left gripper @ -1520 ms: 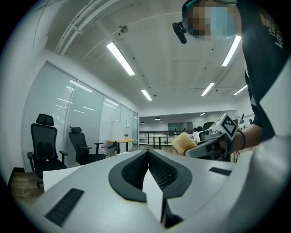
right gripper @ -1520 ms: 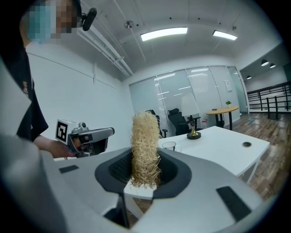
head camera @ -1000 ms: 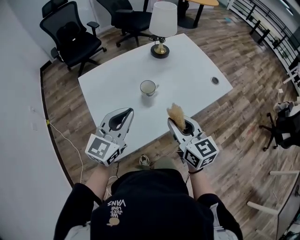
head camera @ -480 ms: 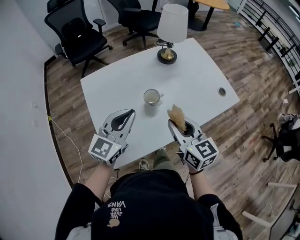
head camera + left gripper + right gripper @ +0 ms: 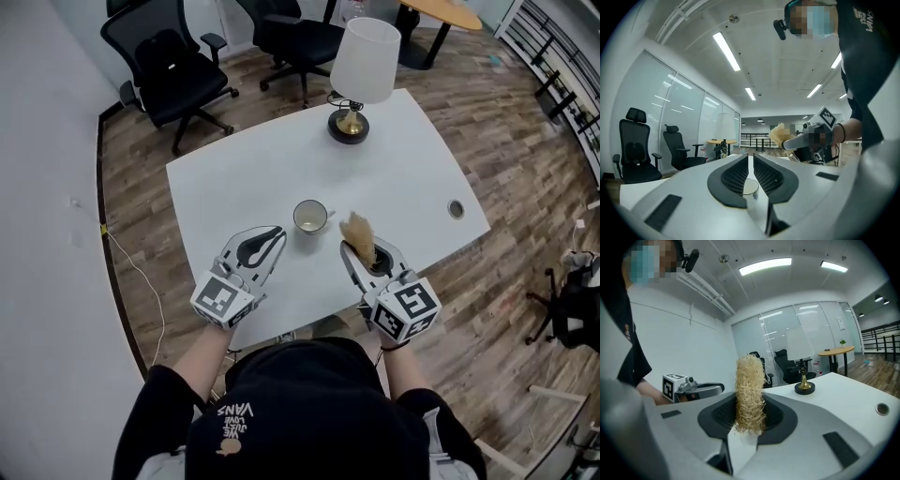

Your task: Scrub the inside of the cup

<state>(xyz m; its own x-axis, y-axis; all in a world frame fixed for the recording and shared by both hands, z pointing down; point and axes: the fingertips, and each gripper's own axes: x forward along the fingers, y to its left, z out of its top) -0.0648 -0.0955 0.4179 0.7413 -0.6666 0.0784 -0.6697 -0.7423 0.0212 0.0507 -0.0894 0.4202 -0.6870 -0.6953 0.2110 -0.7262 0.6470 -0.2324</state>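
A white cup (image 5: 310, 217) with a handle stands upright on the white table (image 5: 272, 169), near its front half. My left gripper (image 5: 277, 232) is shut and empty, its tips just left of and short of the cup. In the left gripper view the cup (image 5: 750, 186) shows low, right behind the closed left gripper (image 5: 750, 157). My right gripper (image 5: 352, 247) is shut on a tan loofah scrubber (image 5: 357, 229), right of the cup. In the right gripper view the scrubber (image 5: 749, 392) stands upright out of the right gripper (image 5: 749, 414).
A lamp (image 5: 362, 70) with a white shade and brass foot stands at the table's far side. A cable hole (image 5: 456, 208) is near the right edge. Black office chairs (image 5: 173, 66) stand beyond the table on the wooden floor.
Both grippers have moved forward over the table towards the cup. The left gripper's tips now lie close beside the cup. The scrubber stays held in the right gripper.
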